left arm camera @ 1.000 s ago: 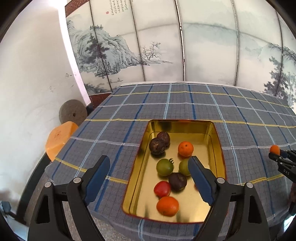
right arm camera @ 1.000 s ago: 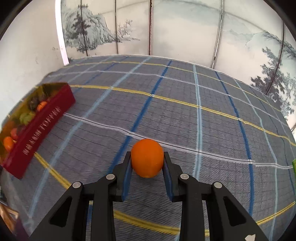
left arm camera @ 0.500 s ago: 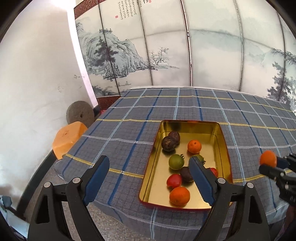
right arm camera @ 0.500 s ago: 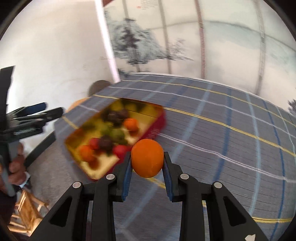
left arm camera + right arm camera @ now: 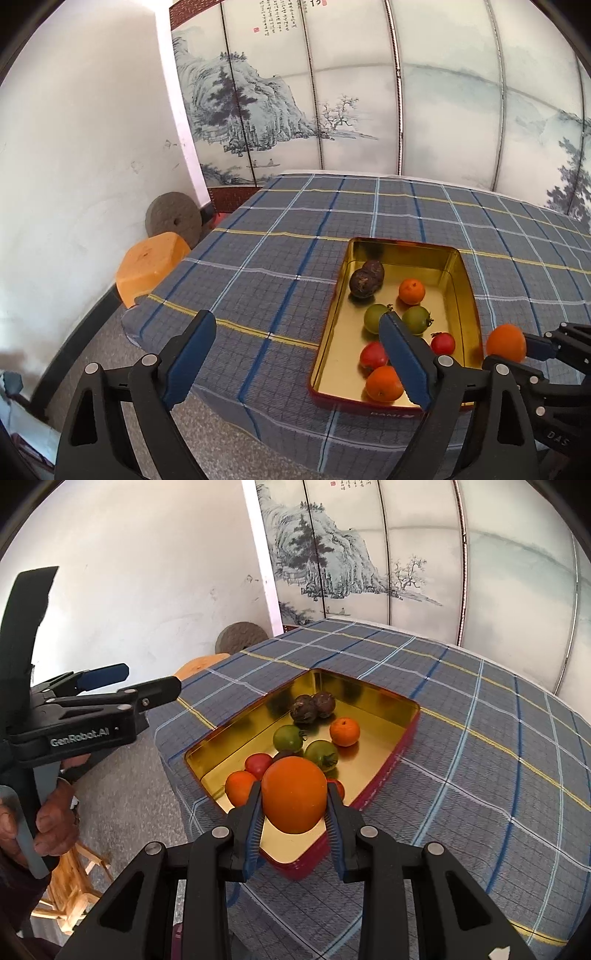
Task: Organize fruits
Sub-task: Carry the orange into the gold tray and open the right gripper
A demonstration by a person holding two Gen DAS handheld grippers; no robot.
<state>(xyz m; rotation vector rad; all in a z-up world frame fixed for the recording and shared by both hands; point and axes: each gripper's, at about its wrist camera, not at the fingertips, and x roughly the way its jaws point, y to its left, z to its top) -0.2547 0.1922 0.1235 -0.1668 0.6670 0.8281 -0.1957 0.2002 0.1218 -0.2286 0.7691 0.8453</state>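
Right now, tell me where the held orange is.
The orange sits clamped in the right gripper, above the near end of the gold tin, by the red tomatoes.

Orange clamped between right gripper jaws, round, glossy, held above near corner of gold tin tray. Tray seen ahead of those jaws, red outer wall, flat on checked cloth. Inside tray: two dark passion fruits touching at far end, small orange, two green tomatoes, red tomatoes, another orange at near end.
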